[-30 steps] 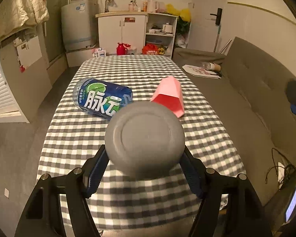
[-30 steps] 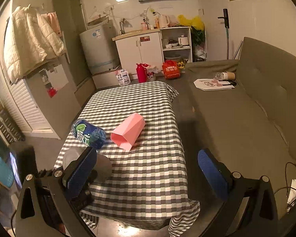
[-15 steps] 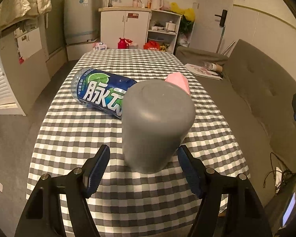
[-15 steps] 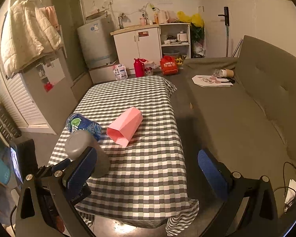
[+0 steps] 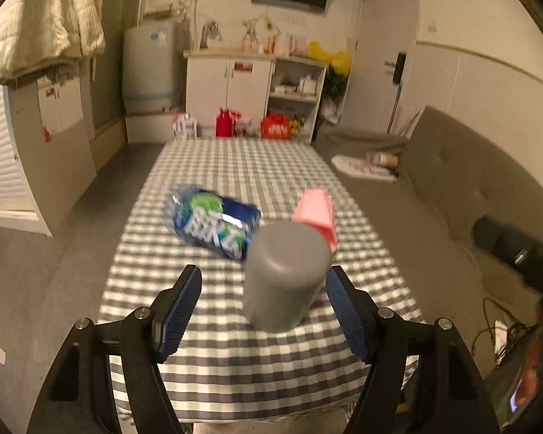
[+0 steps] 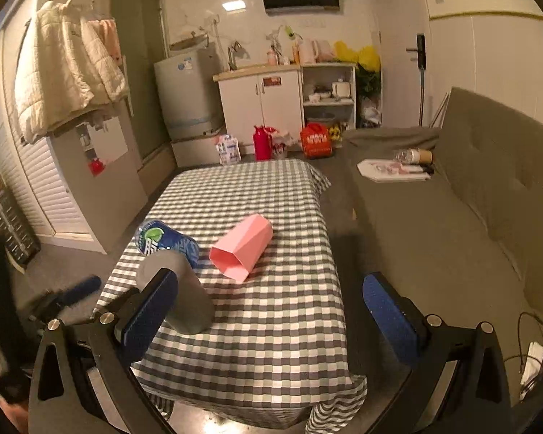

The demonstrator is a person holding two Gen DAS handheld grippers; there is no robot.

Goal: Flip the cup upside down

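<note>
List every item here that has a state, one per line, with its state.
gray cup: upside down on the checked tablecloth, base up, released.
pink cup: lying on its side, open end toward the camera.
blue bottle: lying on its side.
left hand-held gripper: open, fingers either side of the gray cup.
right hand-held gripper: open, holding nothing.

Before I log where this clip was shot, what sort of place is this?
Most likely a small lived-in flat, kitchen and living area in one room: a grey sofa beside the checked-cloth table, a white kitchen cabinet with sink and kettle behind, and a quilted jacket hung on the left.
</note>
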